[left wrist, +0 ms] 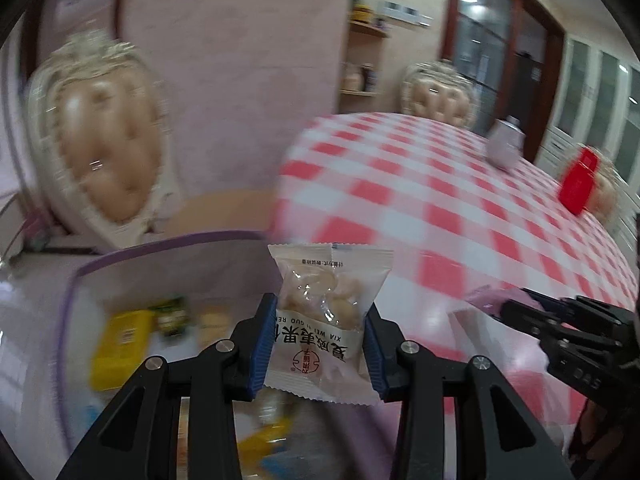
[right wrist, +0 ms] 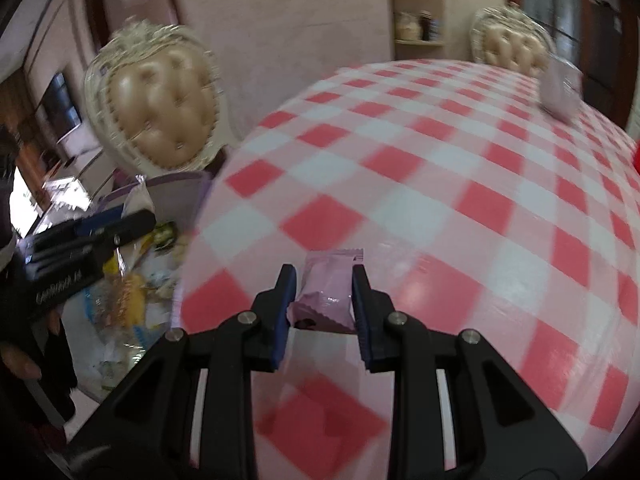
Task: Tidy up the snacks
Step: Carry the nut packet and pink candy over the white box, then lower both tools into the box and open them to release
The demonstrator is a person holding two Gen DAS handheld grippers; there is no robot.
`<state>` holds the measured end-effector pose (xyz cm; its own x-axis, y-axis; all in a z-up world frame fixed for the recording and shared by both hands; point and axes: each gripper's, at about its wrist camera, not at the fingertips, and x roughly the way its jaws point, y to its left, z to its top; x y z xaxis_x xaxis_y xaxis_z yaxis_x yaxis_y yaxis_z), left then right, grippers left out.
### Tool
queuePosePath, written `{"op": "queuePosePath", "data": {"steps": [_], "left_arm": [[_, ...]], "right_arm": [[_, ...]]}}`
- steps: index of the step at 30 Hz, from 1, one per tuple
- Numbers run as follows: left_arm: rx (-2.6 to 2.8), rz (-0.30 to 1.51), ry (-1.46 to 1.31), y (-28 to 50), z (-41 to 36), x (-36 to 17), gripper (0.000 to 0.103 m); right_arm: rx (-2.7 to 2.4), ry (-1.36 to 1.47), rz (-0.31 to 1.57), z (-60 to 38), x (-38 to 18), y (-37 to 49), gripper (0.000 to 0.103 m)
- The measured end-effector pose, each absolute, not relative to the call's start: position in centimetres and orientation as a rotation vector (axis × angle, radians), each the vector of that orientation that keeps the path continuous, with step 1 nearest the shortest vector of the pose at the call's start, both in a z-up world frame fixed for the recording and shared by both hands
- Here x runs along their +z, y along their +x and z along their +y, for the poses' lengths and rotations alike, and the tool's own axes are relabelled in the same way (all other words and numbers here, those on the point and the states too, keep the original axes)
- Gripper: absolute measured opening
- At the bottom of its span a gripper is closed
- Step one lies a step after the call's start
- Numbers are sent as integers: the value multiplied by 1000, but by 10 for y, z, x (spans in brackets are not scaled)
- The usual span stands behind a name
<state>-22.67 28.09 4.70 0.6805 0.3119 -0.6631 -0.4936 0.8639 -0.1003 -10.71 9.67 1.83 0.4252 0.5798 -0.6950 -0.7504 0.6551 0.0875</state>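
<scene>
Two grips: your left gripper (left wrist: 320, 344) clamps a nut packet (left wrist: 326, 320); your right gripper (right wrist: 325, 312) clamps a purple packet (right wrist: 326, 294).

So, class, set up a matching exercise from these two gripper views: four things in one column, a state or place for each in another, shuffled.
Things:
1. nut packet
2. purple packet
3. red box
4. yellow packet

States or places:
A. lying inside the clear bin
B. clamped in the right gripper
C. clamped in the left gripper
D. at the far right of the checked cloth

Pairs: 1-C, 2-B, 3-D, 4-A
</scene>
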Motion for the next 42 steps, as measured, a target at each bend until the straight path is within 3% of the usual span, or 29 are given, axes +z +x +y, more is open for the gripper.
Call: {"op": "queuePosePath", "data": {"steps": [12, 22, 42], "left_arm": [[667, 674, -386, -293, 352, 45, 41], [679, 687, -374, -303, 357, 36, 42], [715, 709, -386, -310, 368, 23, 42]], "right_arm": [[1092, -404, 731, 186, 21, -172, 32], [1146, -456, 802, 229, 5, -189, 32], [1164, -581, 771, 262, -8, -217, 32]]}}
